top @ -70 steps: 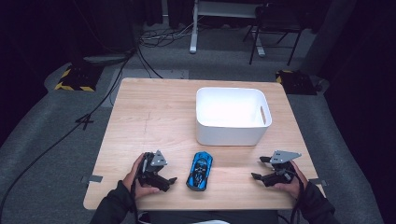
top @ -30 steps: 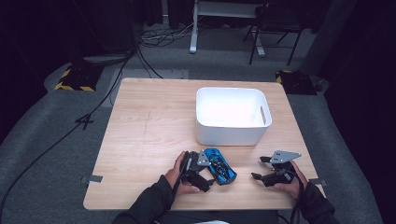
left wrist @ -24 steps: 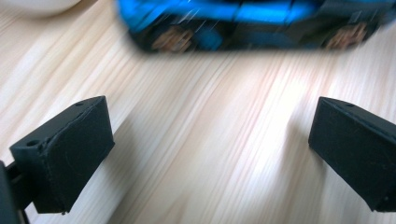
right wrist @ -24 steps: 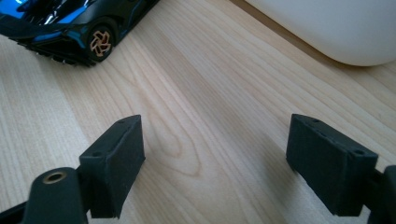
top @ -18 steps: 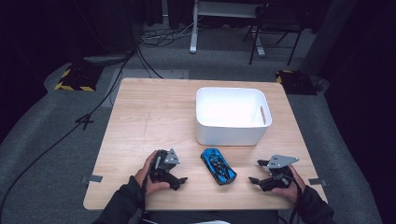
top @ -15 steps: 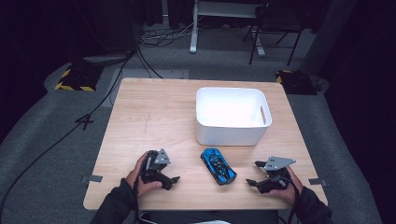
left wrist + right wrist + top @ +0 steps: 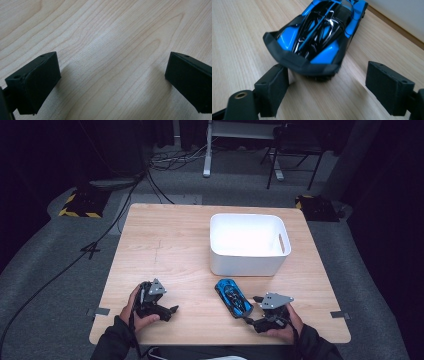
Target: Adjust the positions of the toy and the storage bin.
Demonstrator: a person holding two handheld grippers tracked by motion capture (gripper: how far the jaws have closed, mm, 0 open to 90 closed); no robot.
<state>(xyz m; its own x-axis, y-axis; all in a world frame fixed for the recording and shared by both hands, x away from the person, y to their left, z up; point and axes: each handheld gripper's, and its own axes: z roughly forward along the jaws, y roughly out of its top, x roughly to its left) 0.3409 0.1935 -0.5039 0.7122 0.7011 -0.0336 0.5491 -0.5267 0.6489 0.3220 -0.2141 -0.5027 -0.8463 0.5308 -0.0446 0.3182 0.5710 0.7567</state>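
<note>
A blue and black toy car (image 7: 233, 297) (image 7: 319, 37) lies on the wooden table (image 7: 170, 240), just in front of the white bin (image 7: 247, 242). My right gripper (image 7: 251, 312) (image 7: 327, 87) is open, low over the table, with its jaws just short of the car's near end. The left jaw tip is almost under the car's edge. My left gripper (image 7: 172, 309) (image 7: 112, 82) is open at the table's front left, with bare wood between its jaws, well away from the car.
The white bin has a handle slot (image 7: 280, 241) on its right wall, and its inside looks bare. Its pale wall (image 7: 402, 15) shows behind the car. Cables, a desk leg and a chair stand on the grey floor beyond the table.
The left gripper set the car down turned near the bin and pulled back to the front left. The right gripper has moved left, up to the car's near end.
</note>
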